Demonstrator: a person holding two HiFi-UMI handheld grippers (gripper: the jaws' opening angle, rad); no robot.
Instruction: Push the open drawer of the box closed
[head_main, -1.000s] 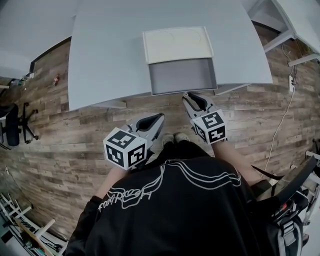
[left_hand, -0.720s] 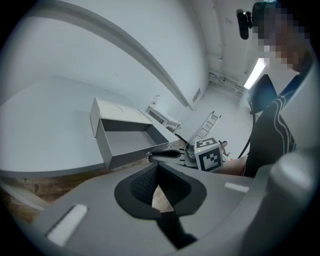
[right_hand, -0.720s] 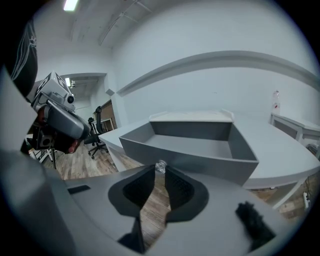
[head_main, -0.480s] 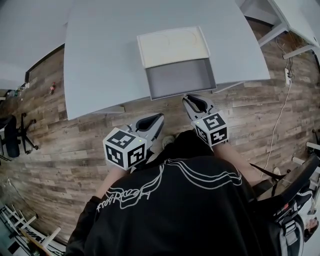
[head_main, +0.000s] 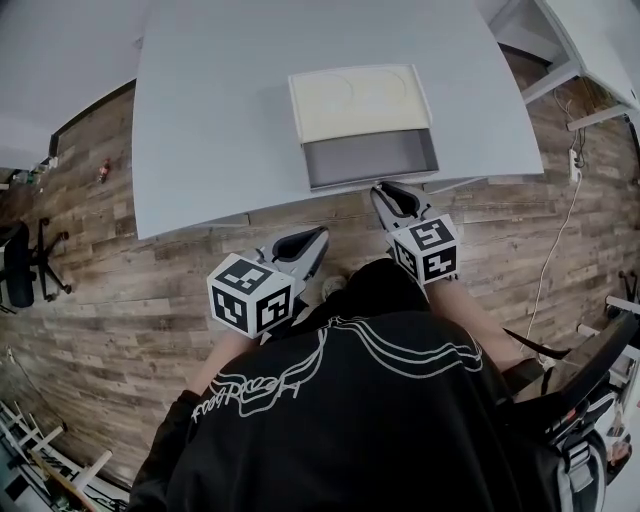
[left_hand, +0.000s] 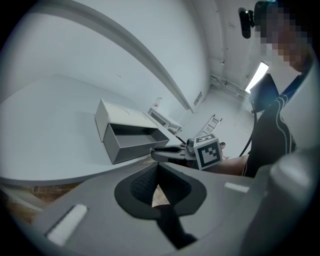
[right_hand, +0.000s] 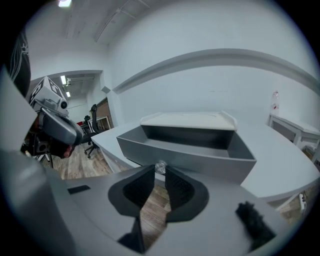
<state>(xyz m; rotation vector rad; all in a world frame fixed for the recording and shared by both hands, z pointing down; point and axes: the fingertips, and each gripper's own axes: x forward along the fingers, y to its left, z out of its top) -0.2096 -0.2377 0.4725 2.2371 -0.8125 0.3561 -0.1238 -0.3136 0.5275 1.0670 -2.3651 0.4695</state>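
Note:
A box with a cream top (head_main: 358, 100) stands on the grey table (head_main: 220, 120) near its front edge. Its grey drawer (head_main: 371, 158) sticks out toward me, open and empty. My right gripper (head_main: 392, 190) is shut, and its tips press against the drawer front by a small knob (right_hand: 160, 166). In the right gripper view the drawer front (right_hand: 200, 161) fills the middle, just beyond the right gripper (right_hand: 160, 171). My left gripper (head_main: 312, 237) is shut and holds nothing, hanging below the table edge, left of the drawer. The left gripper view shows the drawer (left_hand: 132, 142) from the side.
Wooden floor lies below the table's front edge. An office chair (head_main: 20, 262) stands at far left. Another white table (head_main: 600, 40) is at upper right, with a cable (head_main: 560, 240) running over the floor beneath it.
The drawer sticks out less than before: it has slid partway into the box. My right gripper has moved forward with it. The left gripper has hardly moved.

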